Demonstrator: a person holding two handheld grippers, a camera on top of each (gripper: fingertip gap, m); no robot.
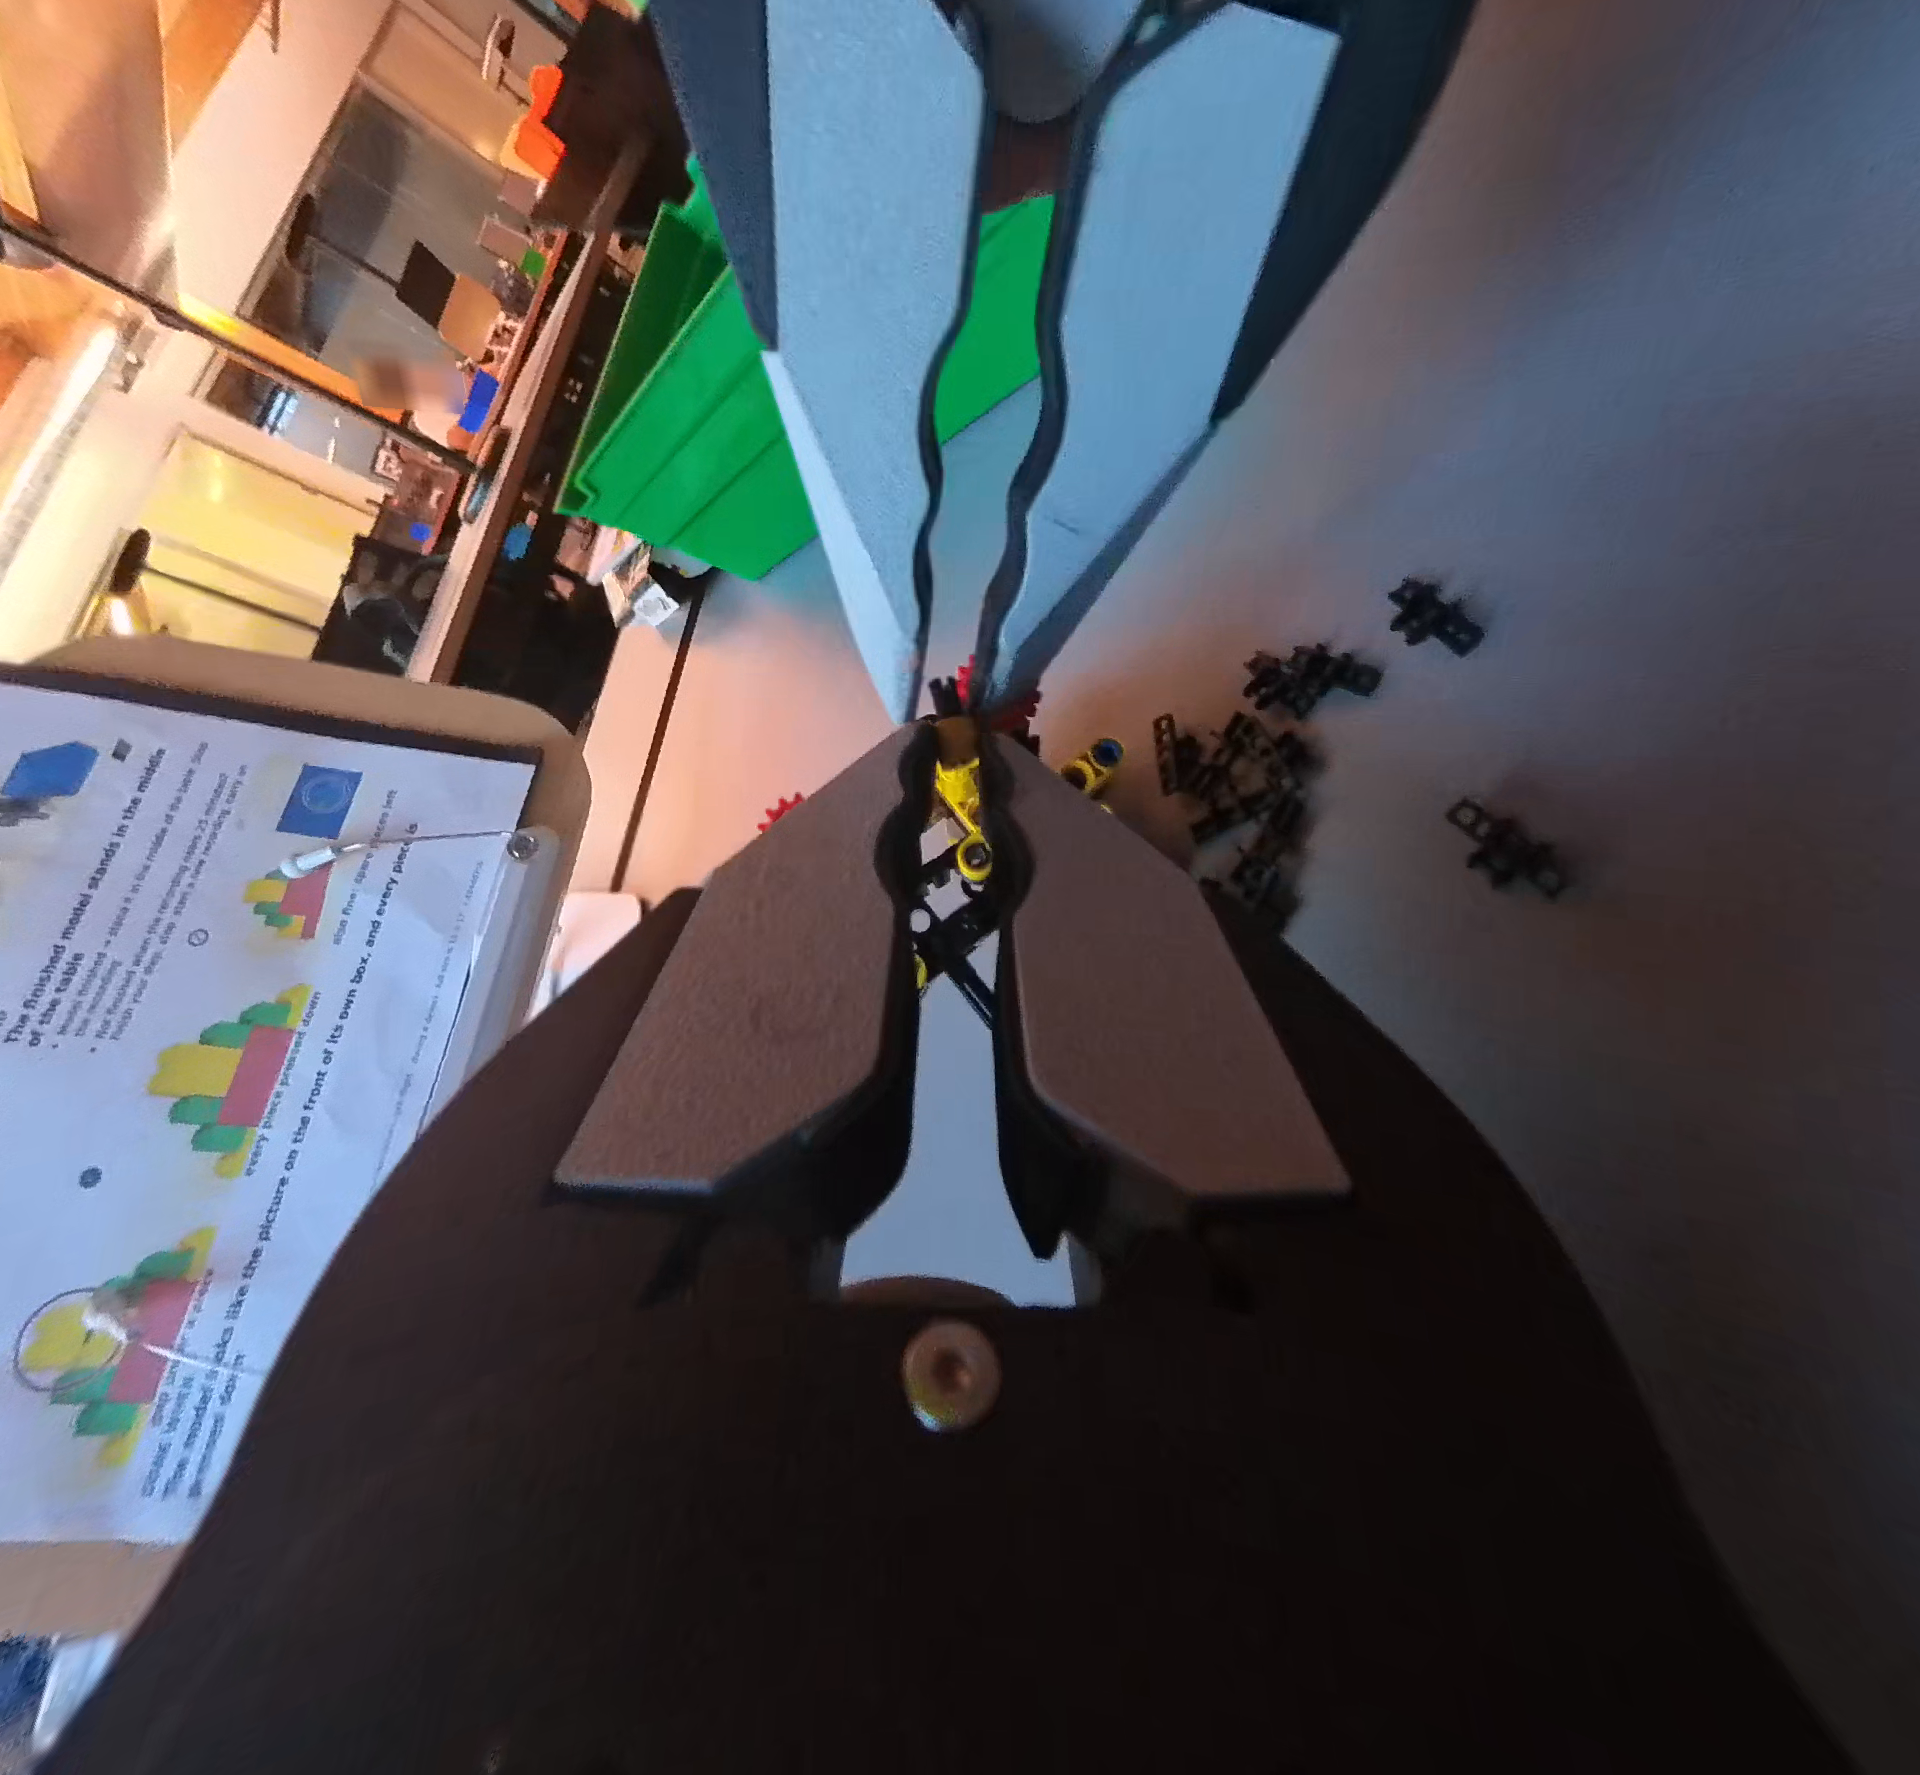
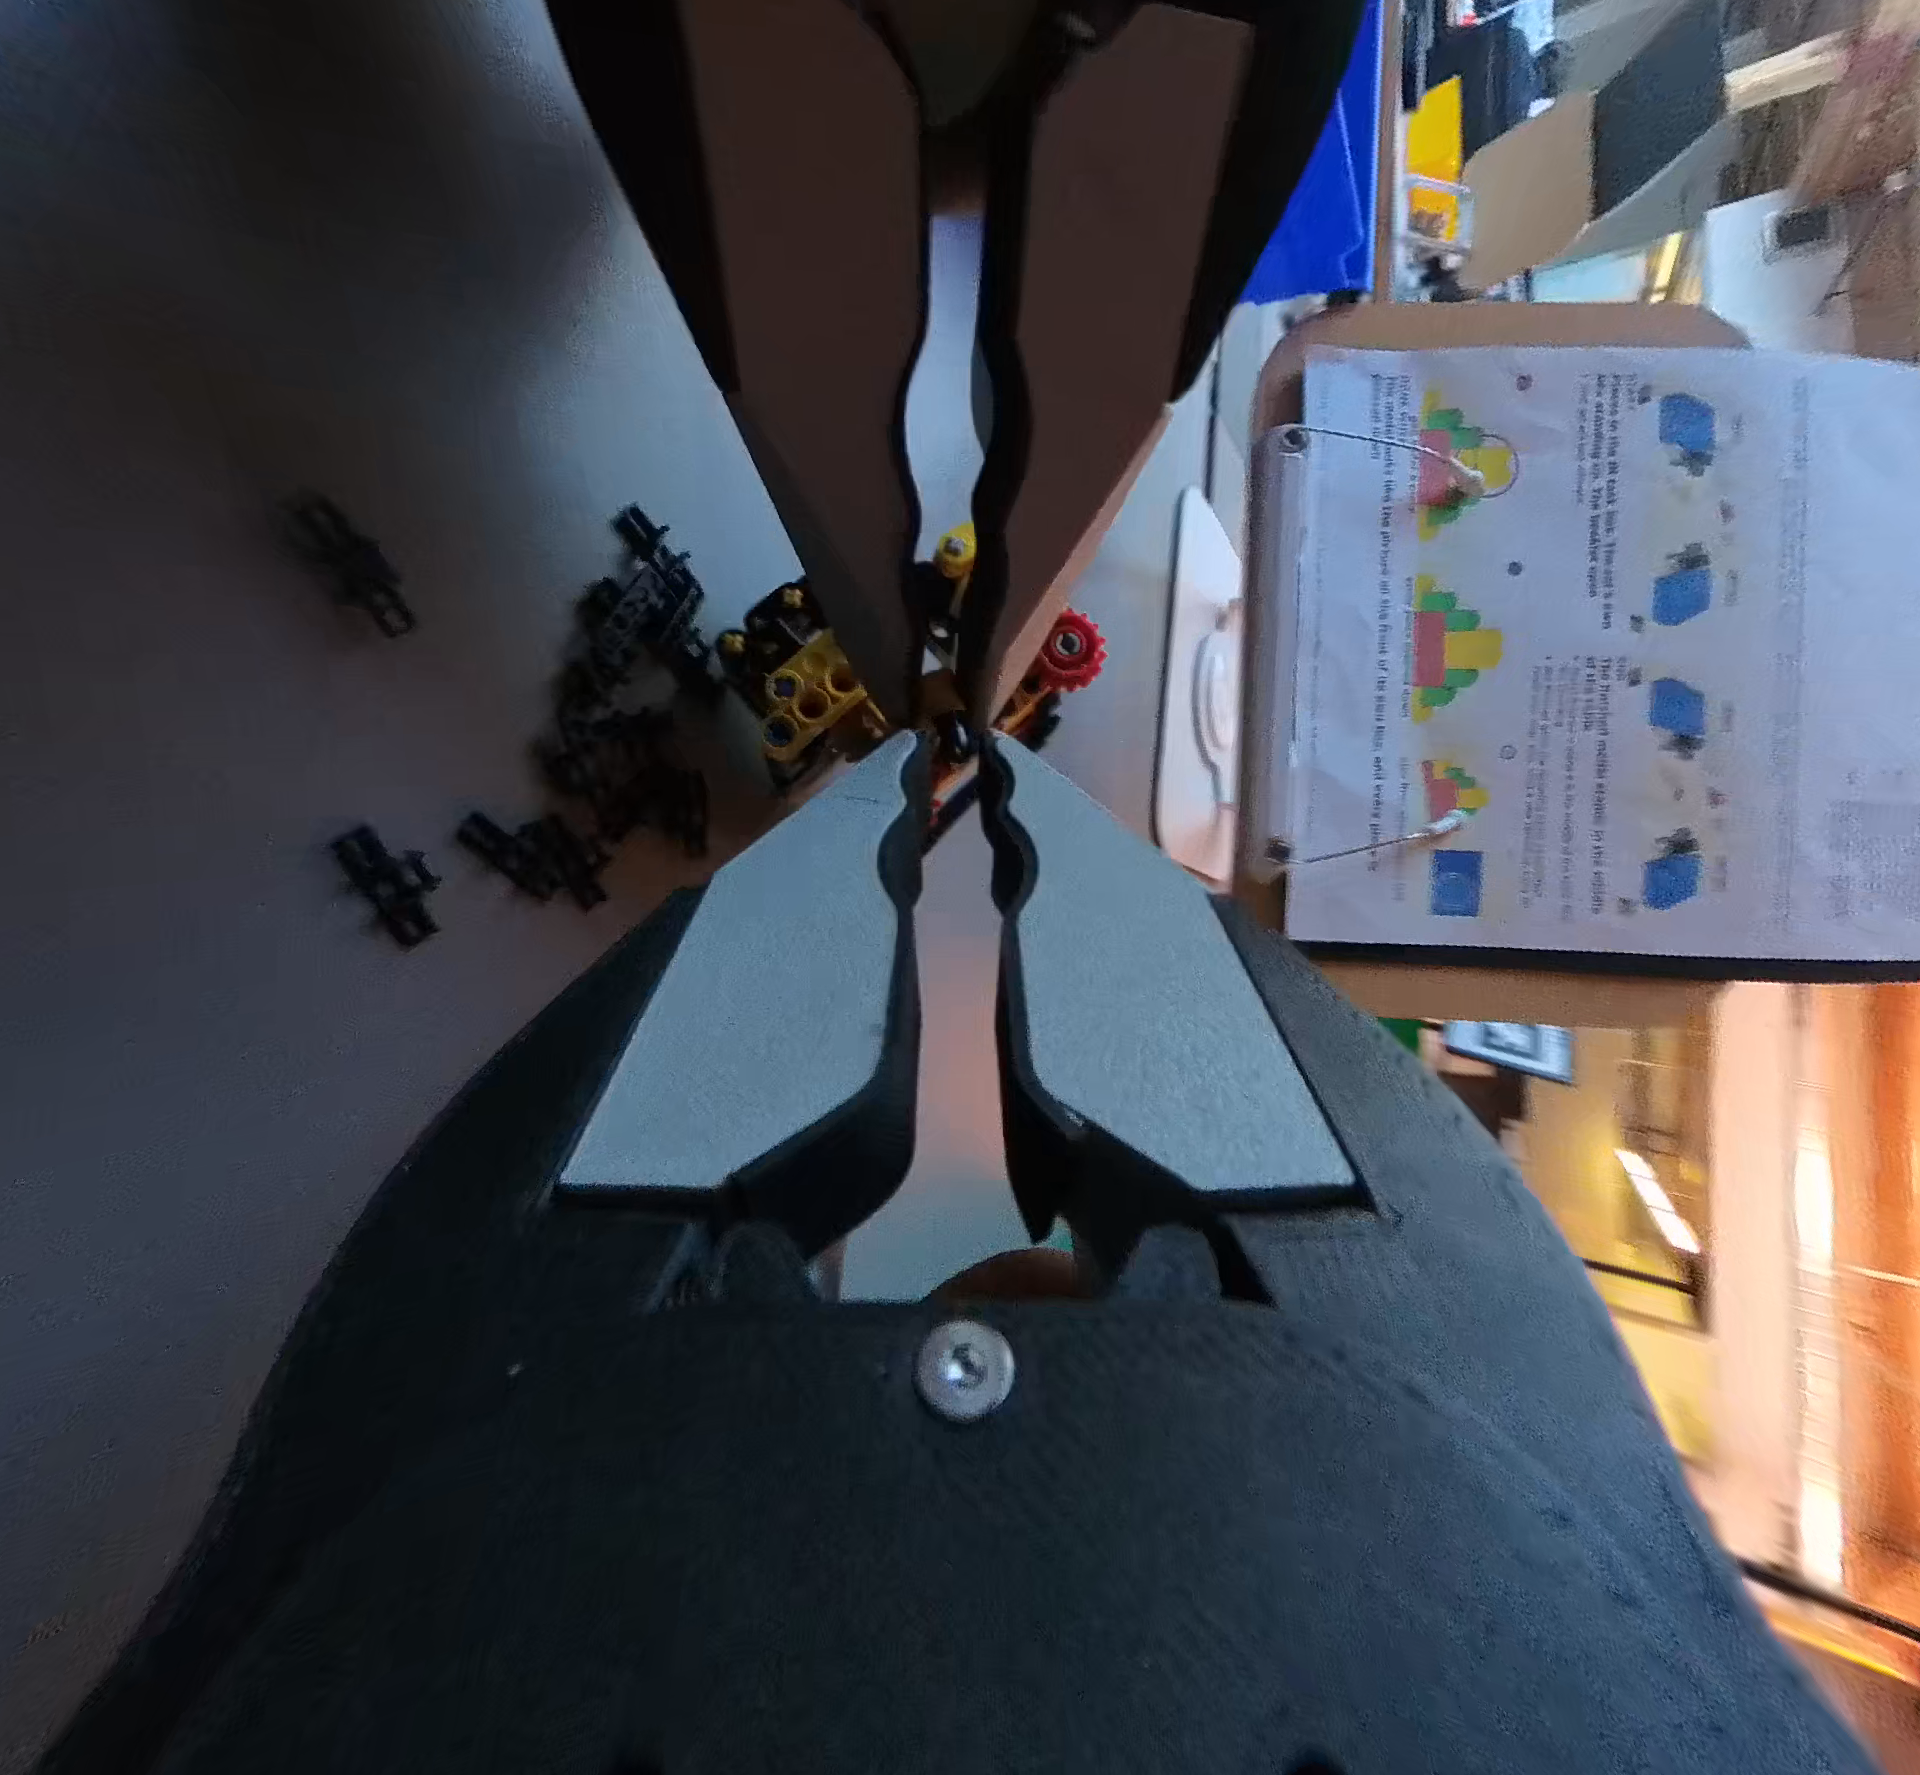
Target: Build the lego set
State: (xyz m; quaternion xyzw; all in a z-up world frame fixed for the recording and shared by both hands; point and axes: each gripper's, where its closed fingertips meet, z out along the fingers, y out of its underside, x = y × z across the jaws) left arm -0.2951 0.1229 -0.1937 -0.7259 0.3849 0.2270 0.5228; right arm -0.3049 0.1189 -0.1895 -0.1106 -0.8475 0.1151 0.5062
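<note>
The two tools are meeting tip to tip over the white bench (image 2: 260, 271). The left hand-held gripper (image 1: 954, 757) is pinching a yellow-and-black lego assembly (image 1: 961, 826), most of it lying hidden between the fingers. The right hand-held gripper (image 2: 951, 746) is closing on a small black part (image 2: 954, 738) of the same build, though its shape is hard to make out. A red gear (image 2: 1068, 650) is peeking out beside the tips. Loose black link pieces (image 2: 613, 738) are lying scattered on the bench nearby. A blurred instruction sheet (image 2: 1610, 655) is standing off to the side, cut off at the frame edge.
</note>
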